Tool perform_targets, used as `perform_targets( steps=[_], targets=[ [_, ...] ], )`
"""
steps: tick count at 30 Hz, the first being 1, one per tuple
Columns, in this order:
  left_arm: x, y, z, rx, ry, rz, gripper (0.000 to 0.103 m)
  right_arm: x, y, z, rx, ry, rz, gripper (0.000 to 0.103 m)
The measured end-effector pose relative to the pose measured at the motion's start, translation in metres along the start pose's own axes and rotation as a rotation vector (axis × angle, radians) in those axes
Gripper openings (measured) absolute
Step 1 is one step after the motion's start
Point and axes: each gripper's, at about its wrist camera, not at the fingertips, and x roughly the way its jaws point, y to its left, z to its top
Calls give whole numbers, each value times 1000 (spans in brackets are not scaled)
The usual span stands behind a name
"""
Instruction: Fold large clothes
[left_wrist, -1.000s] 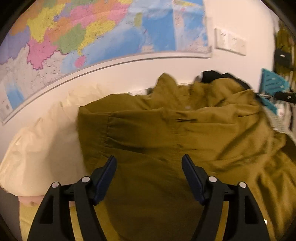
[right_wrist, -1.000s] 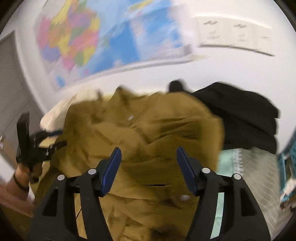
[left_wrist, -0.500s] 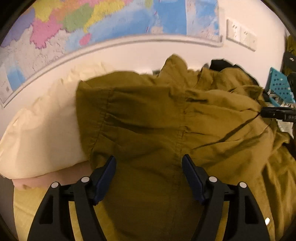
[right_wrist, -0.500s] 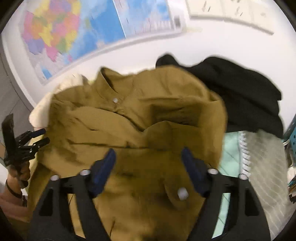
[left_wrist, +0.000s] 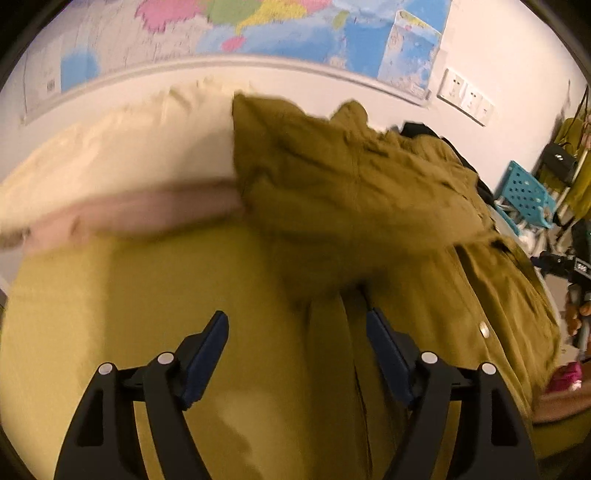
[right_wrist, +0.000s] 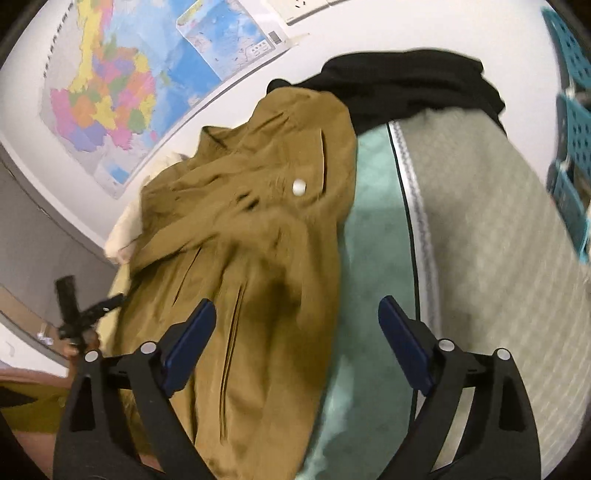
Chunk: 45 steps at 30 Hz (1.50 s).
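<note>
a: the left gripper (left_wrist: 295, 354) is hanging with its blue-padded fingers (left_wrist: 205, 354) spread wide and nothing between them, released, over the olive-brown button-front cotton shirt (left_wrist: 369, 206). why is it sitting so low over the hem side?

b: my guess is that it is lining up for a bottom edge. the shirt is lying rumpled on the yellow-green bed sheet (left_wrist: 110, 314), its upper part bunching against the cream pillow (left_wrist: 129, 147) by the wall.

a: and the right gripper (right_wrist: 295, 345)?

b: also released, gripping nothing. it is straddling the shirt's (right_wrist: 258, 221) right edge, one pad over cloth, the other over the pale mint-green blanket (right_wrist: 369, 258). that is probably so a side seam falls between the pads.

a: is the black garment (right_wrist: 399, 81) getting in the way?

b: the shirt's collar end is touching or overlapping it near the wall; i cannot tell which. both views are blurring, so the creases are hard to read.
</note>
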Motion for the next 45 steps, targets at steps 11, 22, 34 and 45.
perform_targets(
  steps=[11,22,34,45],
  targets=[
    [-13,-26,-66,38,147,-127,83,-2,7,-52,0,34,121,91],
    [-21,-45,-92,1,211,-442,94,0,33,-77,-75,68,256,93],
    [-5,-70,-78,12,110,-379,77,17,48,-80,-99,82,304,66],
    [-6,-61,-77,7,121,-336,51,17,53,-80,-85,71,322,74]
  ],
)
